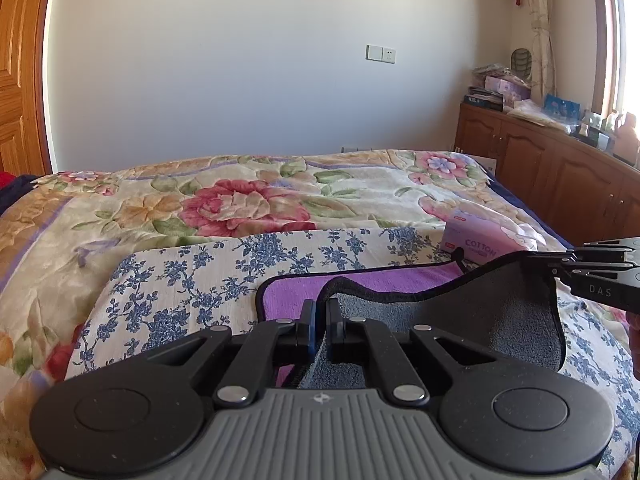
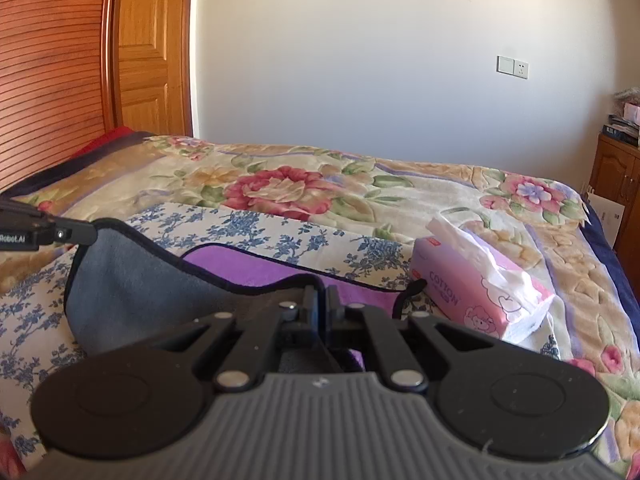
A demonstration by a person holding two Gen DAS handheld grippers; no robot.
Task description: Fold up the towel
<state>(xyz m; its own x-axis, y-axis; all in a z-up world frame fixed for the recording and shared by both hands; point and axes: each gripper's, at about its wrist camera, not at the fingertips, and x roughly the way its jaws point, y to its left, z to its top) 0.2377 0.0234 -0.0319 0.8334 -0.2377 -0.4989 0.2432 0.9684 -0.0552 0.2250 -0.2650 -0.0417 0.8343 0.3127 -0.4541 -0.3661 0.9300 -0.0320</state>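
Only the right wrist view shows the wooden door (image 2: 144,48) at the upper left; only the left wrist view shows the long cabinet (image 1: 560,176) at the right edge. The towel (image 1: 500,312), grey on one side and purple on the other, lies at lower centre on the blue-flowered cloth (image 1: 192,276), its near edge lifted. The left gripper (image 1: 320,320) is pressed together on this edge. The right gripper (image 2: 320,308) is pinched on the other corner. The tissue box (image 2: 472,292) stands just beside the towel.

Clutter (image 1: 516,92) on the sideboard (image 1: 560,168) too small to identify

left tool (image 1: 320,316) clamped, right tool (image 2: 320,308) clamped (raised)
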